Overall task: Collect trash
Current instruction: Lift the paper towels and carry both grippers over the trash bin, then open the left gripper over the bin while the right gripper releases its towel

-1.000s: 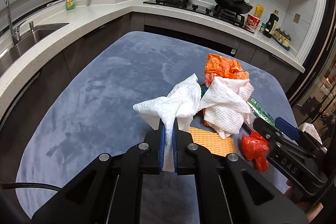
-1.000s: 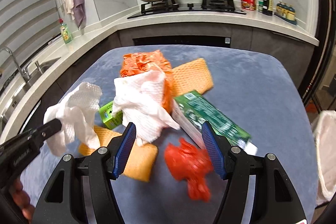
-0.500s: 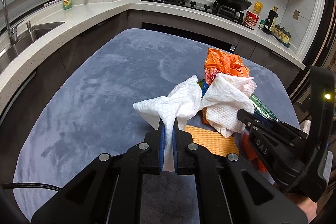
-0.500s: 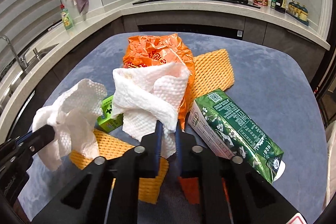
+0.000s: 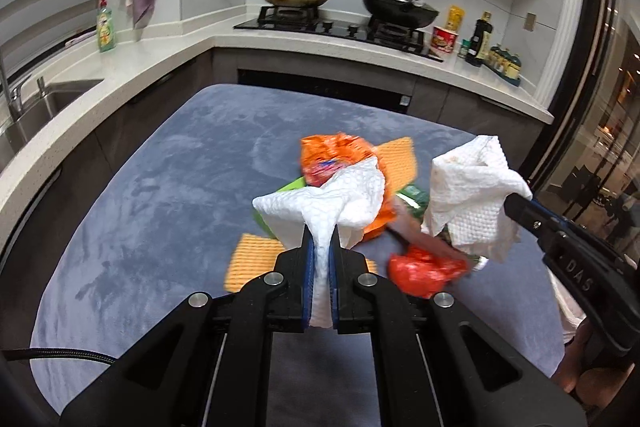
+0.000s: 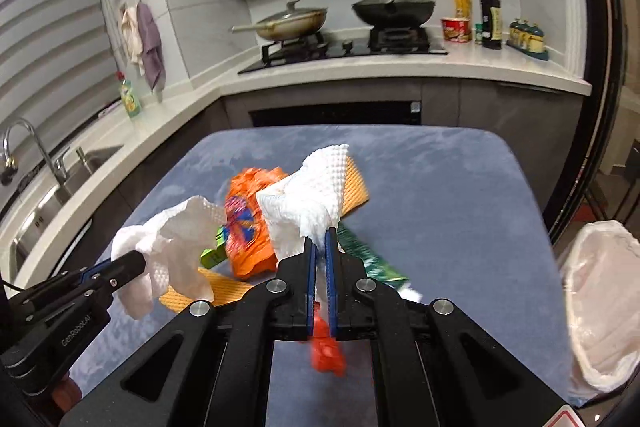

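Right in front of me, my left claw (image 5: 320, 259) is squeezed tight on a white paper towel (image 5: 332, 199). It held that towel a second ago too, the same way. Now the towel hangs up off the blue counter (image 5: 160, 195), a bit higher than before.

Next to it, my right claw (image 6: 320, 247) is pinched on another white paper towel (image 6: 308, 195). A second ago this claw was wide open over the trash, with nothing in it. Its two blue sides have just been closing, and the towel is now caught between them. That towel used to lie on top of the pile. Now it is lifted off, and from the left view it hangs in the air at the right side.

Under my claws, the rest of the trash sits on the counter. A red crumpled bag (image 5: 424, 271) is nearest. A yellow sponge cloth (image 5: 256, 259) lies flat by it. A green box (image 6: 368, 259) is just past my right claw, and a small green carton (image 6: 214, 255) peeks out beside the orange wrapper (image 6: 248, 223). With the towel gone, more of the orange wrapper shows.

Off to my right, a white trash bag (image 6: 600, 299) stands open beside the counter.

Far back, two pans (image 6: 340, 15) sit on the stove.
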